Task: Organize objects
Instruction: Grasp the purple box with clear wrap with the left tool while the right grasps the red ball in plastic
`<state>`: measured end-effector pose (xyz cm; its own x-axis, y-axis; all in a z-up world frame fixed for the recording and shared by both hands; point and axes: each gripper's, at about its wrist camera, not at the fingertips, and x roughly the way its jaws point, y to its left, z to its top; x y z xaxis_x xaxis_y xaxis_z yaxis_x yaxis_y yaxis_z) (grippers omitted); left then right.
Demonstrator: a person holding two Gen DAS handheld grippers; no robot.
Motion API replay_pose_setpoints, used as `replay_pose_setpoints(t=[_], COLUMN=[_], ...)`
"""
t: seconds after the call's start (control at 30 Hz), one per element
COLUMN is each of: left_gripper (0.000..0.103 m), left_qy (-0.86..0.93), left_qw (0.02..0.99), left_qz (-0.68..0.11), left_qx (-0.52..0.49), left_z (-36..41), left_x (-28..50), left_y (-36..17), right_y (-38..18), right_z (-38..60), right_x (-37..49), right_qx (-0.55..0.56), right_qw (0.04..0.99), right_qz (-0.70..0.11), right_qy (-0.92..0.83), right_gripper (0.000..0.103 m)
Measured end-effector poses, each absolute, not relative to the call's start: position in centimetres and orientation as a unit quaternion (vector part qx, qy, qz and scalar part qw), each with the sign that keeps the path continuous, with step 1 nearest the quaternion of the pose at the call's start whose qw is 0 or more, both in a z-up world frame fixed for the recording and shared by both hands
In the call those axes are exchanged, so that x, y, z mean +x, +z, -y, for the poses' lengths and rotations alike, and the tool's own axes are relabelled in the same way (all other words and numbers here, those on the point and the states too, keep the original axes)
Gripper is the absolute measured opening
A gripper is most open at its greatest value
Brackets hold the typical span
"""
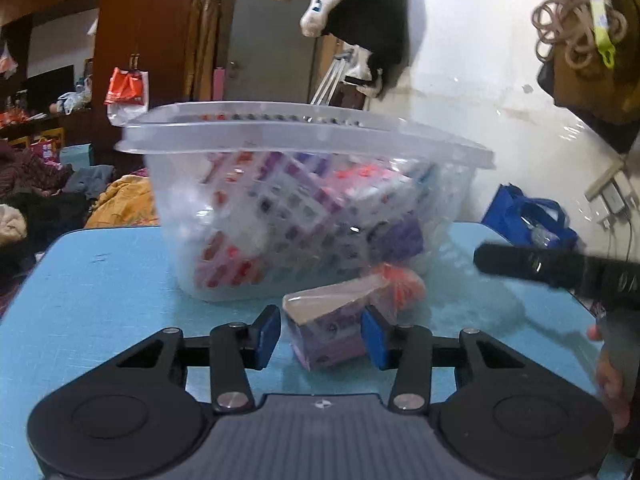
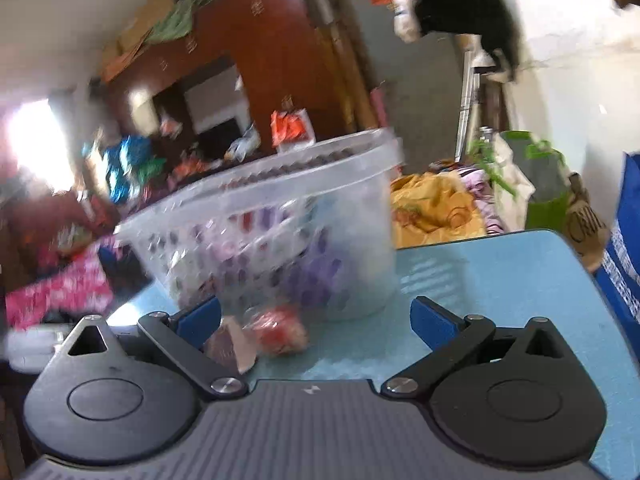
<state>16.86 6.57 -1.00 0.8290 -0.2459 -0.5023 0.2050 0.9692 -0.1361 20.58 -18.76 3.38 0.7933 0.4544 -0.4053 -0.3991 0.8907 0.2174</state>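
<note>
A clear plastic basket [image 1: 304, 148] holding several pink, purple and white packets stands on the light blue table [image 1: 100, 288]. A purple and white packet in clear wrap [image 1: 332, 320] lies in front of it, between the fingers of my left gripper [image 1: 322, 338]. The right pad touches it and a small gap shows at the left pad. A red-orange wrapped item [image 1: 400, 280] lies just behind the packet. In the right wrist view my right gripper [image 2: 316, 320] is open and empty, near the basket [image 2: 280, 216], with the red item [image 2: 280, 330] and the packet [image 2: 232, 346] between its fingers, by the left one.
A black bar, part of the other gripper [image 1: 560, 268], reaches in from the right of the left wrist view. A blue bag [image 1: 528, 216] stands beyond the table's right edge. Bedding and clutter [image 2: 432, 208] lie behind the table.
</note>
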Motion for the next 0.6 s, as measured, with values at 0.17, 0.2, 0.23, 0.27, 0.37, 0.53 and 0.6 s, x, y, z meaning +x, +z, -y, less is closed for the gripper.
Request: replay_pose_setpoints(t=[0.17, 0.2, 0.23, 0.27, 0.37, 0.53, 0.6], left_gripper=[0.055, 0.059, 0.068, 0.072, 0.076, 0.081, 0.072], left_qy=[-0.135, -0.136, -0.135, -0.133, -0.133, -0.114, -0.109], left_qw=[0.955, 0.954, 0.954, 0.953, 0.951, 0.950, 0.949], left_qz=[-0.262, -0.263, -0.266, -0.269, -0.280, -0.289, -0.297], left_qx=[-0.041, -0.038, -0.036, -0.034, -0.022, -0.011, -0.012], left_z=[-6.5, -6.3, -6.0, -5.8, -4.8, -3.7, -3.6], left_x=[16.9, 17.0, 17.2, 17.4, 17.8, 18.5, 18.8], left_y=[-0.8, -0.8, -0.8, -0.9, -1.3, -1.5, -1.7], right_y=[3.6, 3.5, 3.3, 3.2, 3.0, 3.0, 2.9], right_z=[18.1, 18.5, 18.8, 19.1, 19.7, 19.6, 19.4], right_x=[21.1, 21.1, 21.1, 21.0, 21.1, 21.0, 21.0], right_qx=[0.069, 0.080, 0.089, 0.095, 0.102, 0.098, 0.090], right_qw=[0.944, 0.943, 0.942, 0.942, 0.942, 0.945, 0.946], right_qz=[-0.232, -0.231, -0.229, -0.229, -0.229, -0.227, -0.230], right_qy=[0.225, 0.227, 0.228, 0.228, 0.222, 0.214, 0.208], right_gripper=[0.103, 0.103, 0.103, 0.103, 0.103, 0.103, 0.103])
